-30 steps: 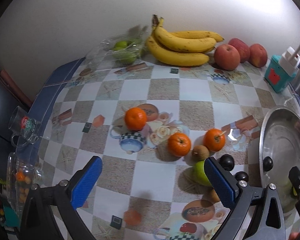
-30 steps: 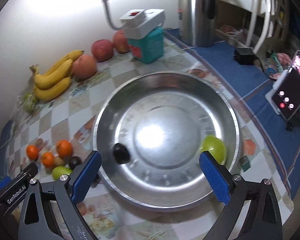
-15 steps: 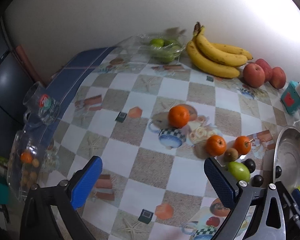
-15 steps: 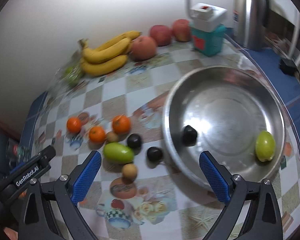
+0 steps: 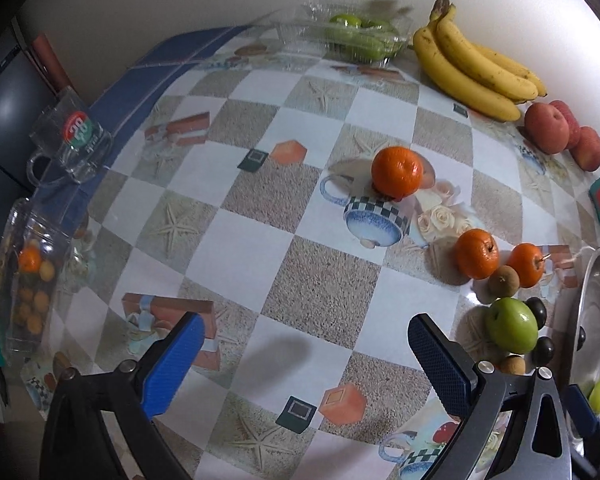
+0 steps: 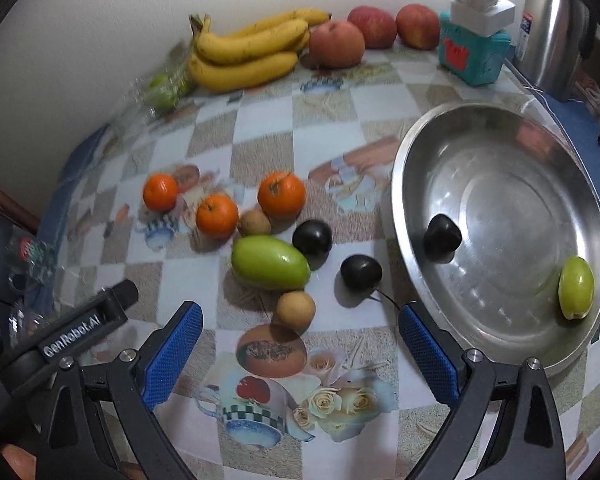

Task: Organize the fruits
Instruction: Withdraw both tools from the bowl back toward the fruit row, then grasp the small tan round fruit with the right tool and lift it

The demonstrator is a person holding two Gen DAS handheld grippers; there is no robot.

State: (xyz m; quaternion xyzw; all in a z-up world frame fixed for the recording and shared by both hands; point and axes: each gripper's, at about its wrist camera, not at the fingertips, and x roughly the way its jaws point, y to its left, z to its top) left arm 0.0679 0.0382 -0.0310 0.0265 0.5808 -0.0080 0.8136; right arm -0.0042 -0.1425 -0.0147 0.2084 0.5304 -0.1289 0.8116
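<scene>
Three oranges [image 6: 281,195], a large green fruit [image 6: 270,262], two small brown fruits [image 6: 295,310] and two dark plums [image 6: 361,273] lie clustered on the patterned table. A steel bowl [image 6: 500,160] at the right holds one dark plum [image 6: 442,237] and a small green fruit [image 6: 576,293]. My right gripper [image 6: 300,356] hovers open just in front of the cluster, holding nothing. My left gripper [image 5: 302,364] is open over bare tablecloth, left of the cluster; the nearest orange [image 5: 397,173] sits ahead of it.
Bananas [image 6: 248,54] and apples [image 6: 337,45] line the back wall beside a teal box [image 6: 474,54] and a steel kettle [image 6: 556,28]. A clear box of green fruit [image 5: 352,38], a glass mug [image 5: 74,140] and a jar [image 5: 28,276] stand at the left edge.
Both grippers swung left: the right view went from over the bowl to facing the fruit cluster, and the left gripper turned toward the table's left side. Both stayed open.
</scene>
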